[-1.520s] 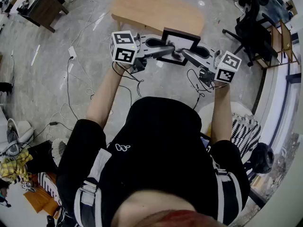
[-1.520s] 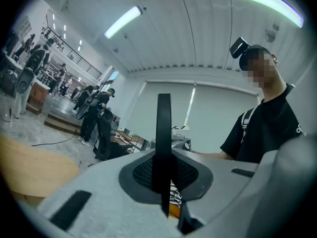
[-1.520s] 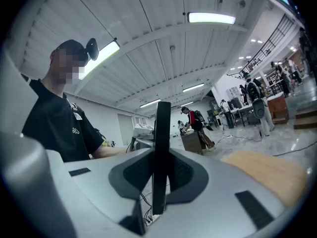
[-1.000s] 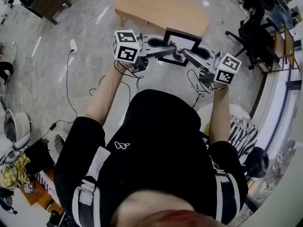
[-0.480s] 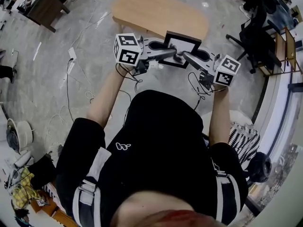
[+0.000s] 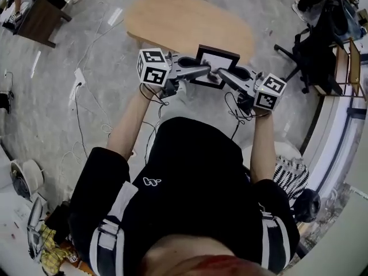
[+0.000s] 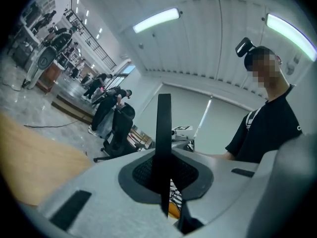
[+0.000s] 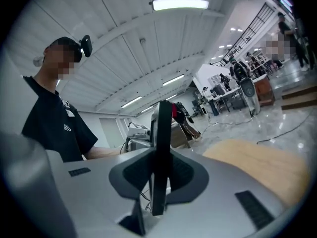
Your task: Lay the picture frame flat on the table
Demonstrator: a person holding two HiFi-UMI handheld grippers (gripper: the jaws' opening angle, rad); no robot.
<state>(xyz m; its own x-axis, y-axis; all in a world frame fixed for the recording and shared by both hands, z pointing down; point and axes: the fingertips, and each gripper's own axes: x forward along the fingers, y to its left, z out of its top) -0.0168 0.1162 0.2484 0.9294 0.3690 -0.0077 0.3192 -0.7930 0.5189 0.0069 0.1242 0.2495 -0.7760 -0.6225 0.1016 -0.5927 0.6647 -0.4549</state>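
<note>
A black picture frame (image 6: 216,64) with a pale middle hangs in the air in front of the person, near the front edge of a light wooden table (image 6: 190,20). My left gripper (image 6: 208,69) is shut on the frame's near edge from the left. My right gripper (image 6: 219,72) is shut on the same edge from the right. In the left gripper view the frame (image 7: 162,148) shows edge-on between the dark pads, and likewise the frame (image 8: 160,157) in the right gripper view. The tabletop (image 8: 257,160) lies beyond it.
Black office chairs (image 6: 313,45) stand to the right of the table. A dark wooden side table (image 6: 37,19) stands far left. Cables (image 6: 80,114) trail over the grey floor. A striped bag (image 6: 290,174) lies at the person's right.
Both grippers and the frame have moved slightly forward toward the table's near edge. The hold on the frame is unchanged.
</note>
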